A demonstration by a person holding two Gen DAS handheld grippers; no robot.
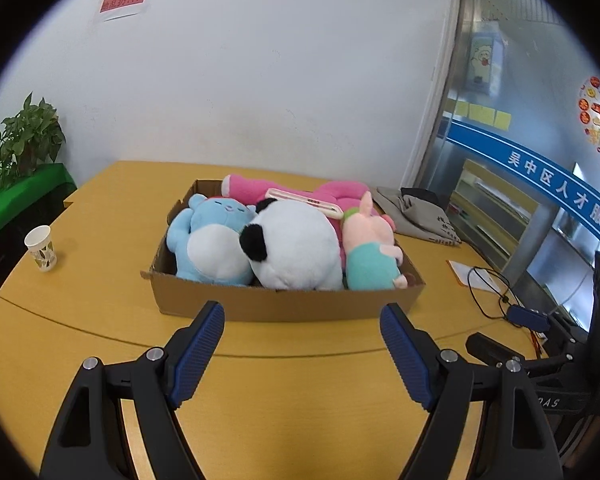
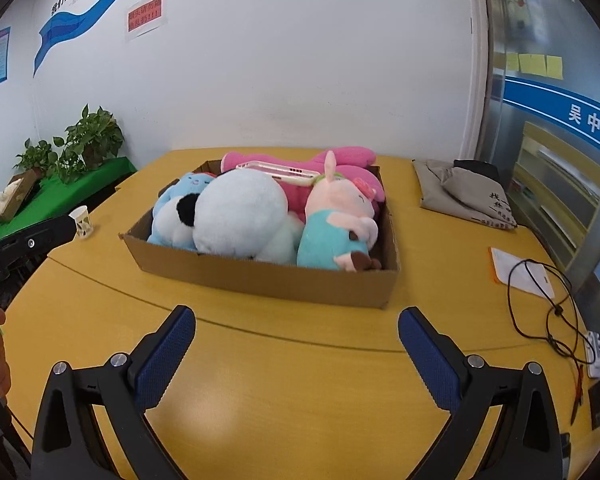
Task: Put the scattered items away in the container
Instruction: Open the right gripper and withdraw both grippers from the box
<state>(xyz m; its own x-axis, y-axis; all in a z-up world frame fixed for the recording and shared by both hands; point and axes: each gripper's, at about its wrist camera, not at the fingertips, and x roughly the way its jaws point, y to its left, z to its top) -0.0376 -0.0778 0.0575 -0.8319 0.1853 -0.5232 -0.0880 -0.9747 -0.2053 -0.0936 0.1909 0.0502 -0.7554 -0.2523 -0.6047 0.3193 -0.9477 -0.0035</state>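
A shallow cardboard box (image 1: 284, 305) (image 2: 268, 280) sits mid-table, full of plush toys: a blue bear (image 1: 208, 236) (image 2: 172, 216), a white panda (image 1: 296, 240) (image 2: 236, 216), a pink plush (image 1: 252, 188) (image 2: 340, 158) at the back, and a pink pig in teal (image 1: 368, 248) (image 2: 332, 224). A pale phone case (image 1: 304, 201) (image 2: 278, 172) lies on the pink plush. My left gripper (image 1: 302, 316) is open and empty, held in front of the box. My right gripper (image 2: 296, 320) is open and empty, also in front of the box.
A paper cup (image 1: 41, 248) (image 2: 83, 222) stands at the table's left. A grey cloth bag (image 1: 416, 216) (image 2: 464, 192) lies back right. A paper sheet with a black cable (image 1: 484, 280) (image 2: 540, 276) lies at right. Potted plants (image 2: 80, 140) stand on a green side table.
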